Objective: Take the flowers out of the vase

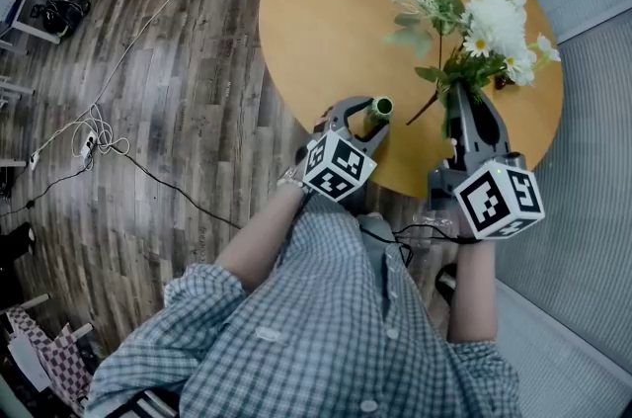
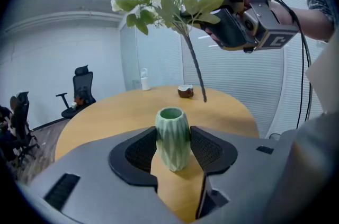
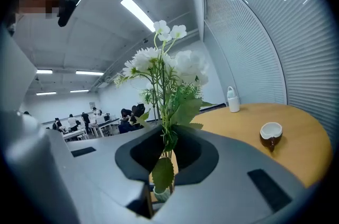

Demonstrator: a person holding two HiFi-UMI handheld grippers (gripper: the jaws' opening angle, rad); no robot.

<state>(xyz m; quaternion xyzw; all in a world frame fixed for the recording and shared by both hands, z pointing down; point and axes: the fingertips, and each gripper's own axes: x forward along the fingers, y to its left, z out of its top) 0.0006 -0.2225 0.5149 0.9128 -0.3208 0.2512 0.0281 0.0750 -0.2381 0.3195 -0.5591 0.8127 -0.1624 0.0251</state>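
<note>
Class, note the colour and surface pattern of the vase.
The vase is pale green with ridged diamond facets, clearest in the left gripper view.

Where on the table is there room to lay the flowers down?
The whole left half of the table is bare, from the green vase at the near edge to the far rim. The right side is crowded: the flowers hang over it, near a small cup and a white bottle.
</note>
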